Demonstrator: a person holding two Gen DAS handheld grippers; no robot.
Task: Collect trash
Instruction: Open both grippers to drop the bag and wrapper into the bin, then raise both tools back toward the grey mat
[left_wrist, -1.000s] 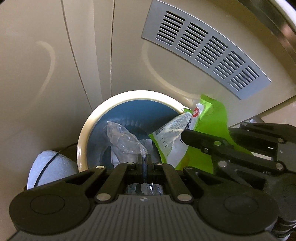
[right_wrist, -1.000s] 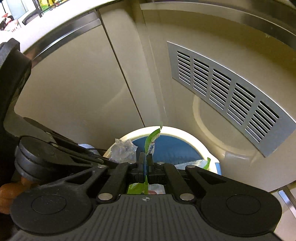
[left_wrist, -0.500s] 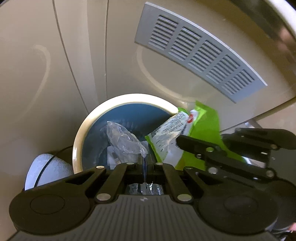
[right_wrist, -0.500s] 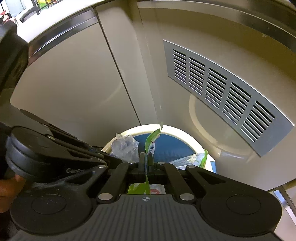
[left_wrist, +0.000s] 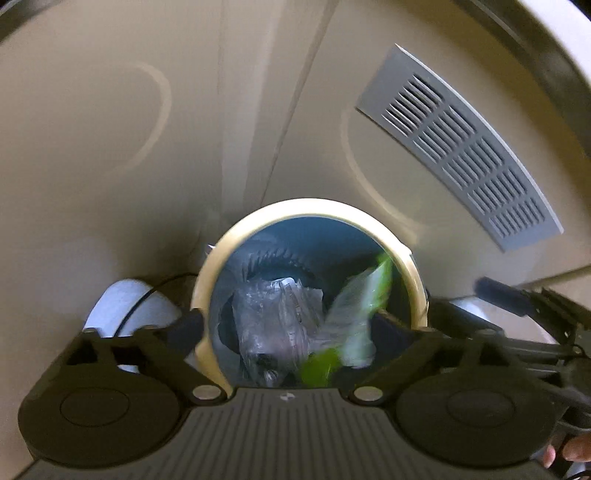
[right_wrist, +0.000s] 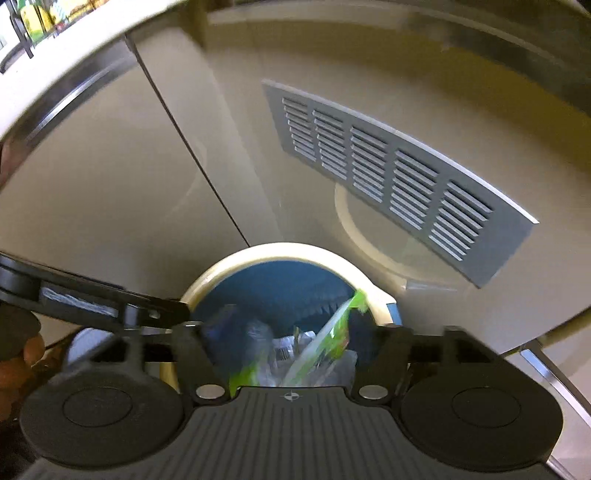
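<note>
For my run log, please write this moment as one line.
left tool: opening, empty | right tool: opening, empty | clear plastic, green wrapper: in bin

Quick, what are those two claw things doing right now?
Left gripper: fingers opening, crumpled clear plastic wrapper loose below them.
Right gripper: fingers opening, green-and-white plastic packet slipping out.

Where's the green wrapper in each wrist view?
Left wrist: green wrapper, blurred, lower centre-right, inside the bin next to the clear plastic.
Right wrist: green wrapper, lower centre, slanting inside the bin.
Shared landmark: grey vent on the beige wall, upper right of the bin.
</note>
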